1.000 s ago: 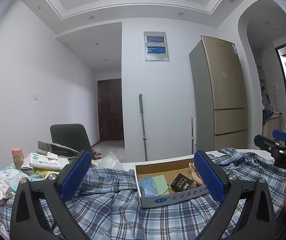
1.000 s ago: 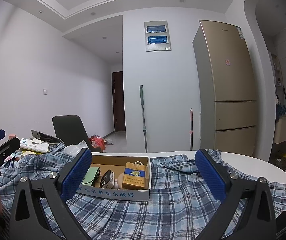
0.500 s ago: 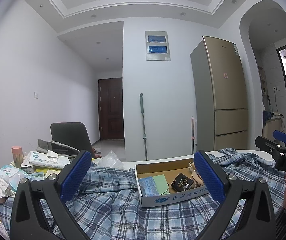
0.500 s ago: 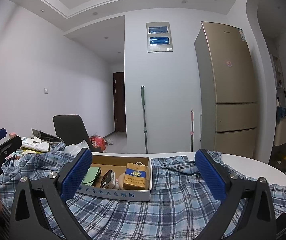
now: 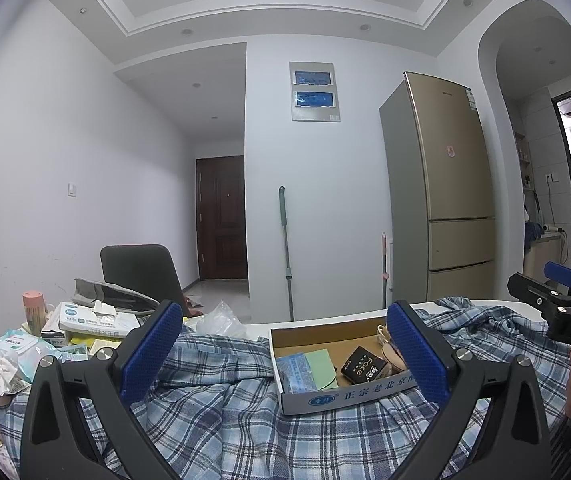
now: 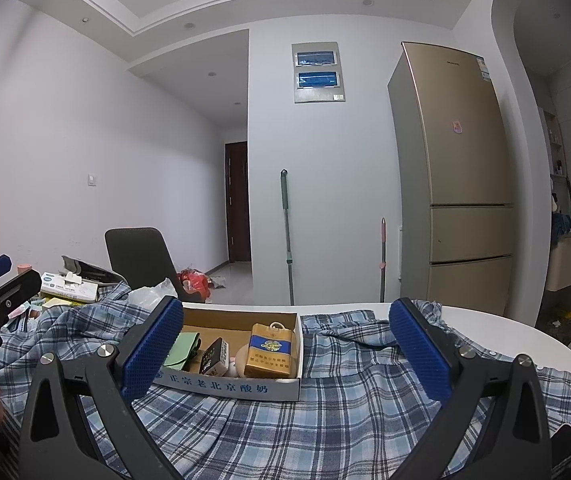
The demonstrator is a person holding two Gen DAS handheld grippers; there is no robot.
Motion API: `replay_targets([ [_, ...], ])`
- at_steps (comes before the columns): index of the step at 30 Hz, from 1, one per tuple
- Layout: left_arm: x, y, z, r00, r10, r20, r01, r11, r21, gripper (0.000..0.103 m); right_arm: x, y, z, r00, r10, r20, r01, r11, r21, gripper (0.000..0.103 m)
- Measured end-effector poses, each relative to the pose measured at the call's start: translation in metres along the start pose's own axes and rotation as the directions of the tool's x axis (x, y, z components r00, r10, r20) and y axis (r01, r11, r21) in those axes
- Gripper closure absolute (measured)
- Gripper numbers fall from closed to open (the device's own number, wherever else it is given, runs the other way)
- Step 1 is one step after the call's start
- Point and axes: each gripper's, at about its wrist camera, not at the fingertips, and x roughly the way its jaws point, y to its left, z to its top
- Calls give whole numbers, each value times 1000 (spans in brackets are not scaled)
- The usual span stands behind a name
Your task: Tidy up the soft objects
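While both grippers, left gripper (image 5: pixel 285 350) and right gripper (image 6: pixel 287 348), hover with jaws wide and empty, the plaid shirt (image 6: pixel 325 420) sprawls unfolded across the surface, seemingly untouched, a cardboard box (image 6: pixel 229 384) at twelve o'clock atop it.

Shirt (image 5: pixel 213 412) spread across the table (image 6: pixel 525 344), cardboard box (image 6: pixel 245 386) sat right on top of it, a few small packs inside. Pile of tissue packs (image 5: pixel 93 320) off to the left, chair (image 5: pixel 137 272) behind that. Fridge (image 6: pixel 465 184) stood far right against the wall, mop (image 6: pixel 286 236) leaned just left of it.
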Motion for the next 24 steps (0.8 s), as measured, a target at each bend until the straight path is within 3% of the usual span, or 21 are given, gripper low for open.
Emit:
replay_targets([
  [24,0,-1,1,1000,1,-2,-1,1000,0,0,-1,-1,0,1000,0,0,0,1000,0,0],
])
